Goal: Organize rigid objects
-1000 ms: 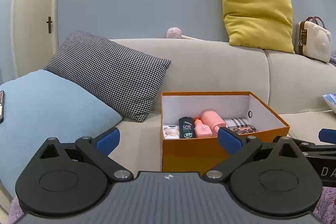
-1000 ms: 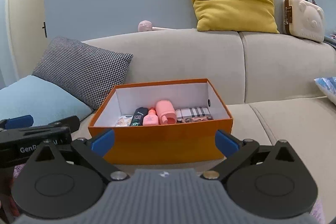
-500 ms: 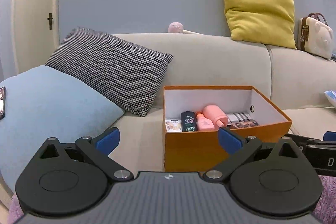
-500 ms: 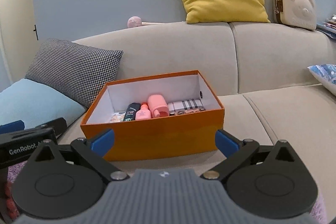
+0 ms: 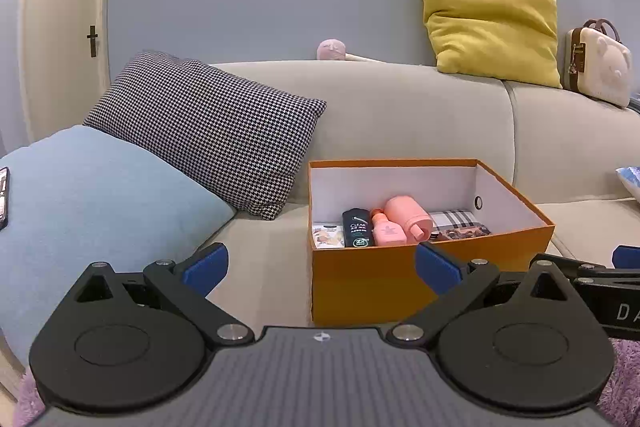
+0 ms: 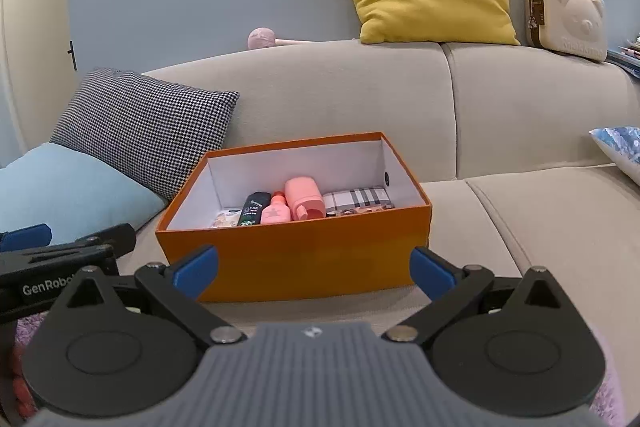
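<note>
Orange cardboard box (image 6: 296, 259), open-topped with a white interior, sits on the seat of the beige fabric sofa (image 6: 520, 219), near the front edge of the seat cushion and just beside the seam between the two cushions. We record its long axis running parallel to the sofa back.

Inside, along the near wall, we find a row of items. From the left end: a small pale printed packet (image 5: 327, 235) lying flat; a black bottle with green label (image 6: 253, 209); a small pink bottle with orange cap (image 6: 275, 212); a larger pink rounded bottle (image 6: 303, 198) lying on its side, its cap toward the near wall; and a plaid-patterned flat case (image 6: 356, 198) toward the right end, with a dark patterned item in front of it that we cannot identify. The bottles lie with long axes across the box, front to back.

We note the left gripper (image 5: 320, 263) short of the box's left near corner, jaws spread wide and empty. We note the right gripper (image 6: 314, 267) facing the near wall, jaws likewise wide apart, holding nothing.
</note>
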Available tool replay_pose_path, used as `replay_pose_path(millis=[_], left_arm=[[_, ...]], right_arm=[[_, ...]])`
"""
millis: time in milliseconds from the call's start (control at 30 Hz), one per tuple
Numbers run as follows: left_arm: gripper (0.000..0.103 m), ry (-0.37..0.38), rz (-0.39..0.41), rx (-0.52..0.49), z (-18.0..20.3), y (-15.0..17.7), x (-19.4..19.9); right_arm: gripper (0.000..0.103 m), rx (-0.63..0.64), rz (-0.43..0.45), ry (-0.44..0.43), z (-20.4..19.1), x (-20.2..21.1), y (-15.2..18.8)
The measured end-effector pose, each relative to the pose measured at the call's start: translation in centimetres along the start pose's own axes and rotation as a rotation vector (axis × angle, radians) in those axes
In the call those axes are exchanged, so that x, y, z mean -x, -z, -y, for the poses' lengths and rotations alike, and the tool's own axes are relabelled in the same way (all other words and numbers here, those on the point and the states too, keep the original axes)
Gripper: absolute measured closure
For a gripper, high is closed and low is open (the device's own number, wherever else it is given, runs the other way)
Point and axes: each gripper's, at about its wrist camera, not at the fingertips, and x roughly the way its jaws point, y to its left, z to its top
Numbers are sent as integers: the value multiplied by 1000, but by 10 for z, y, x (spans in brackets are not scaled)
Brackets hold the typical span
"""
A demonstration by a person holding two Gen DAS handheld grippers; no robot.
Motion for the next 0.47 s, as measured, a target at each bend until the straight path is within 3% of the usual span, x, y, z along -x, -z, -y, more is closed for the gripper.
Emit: replay_pose_path(millis=[467], left_arm=[[0,7,-1,1,0,0,-1]], right_arm=[[2,6,-4,3,-2,1,2]])
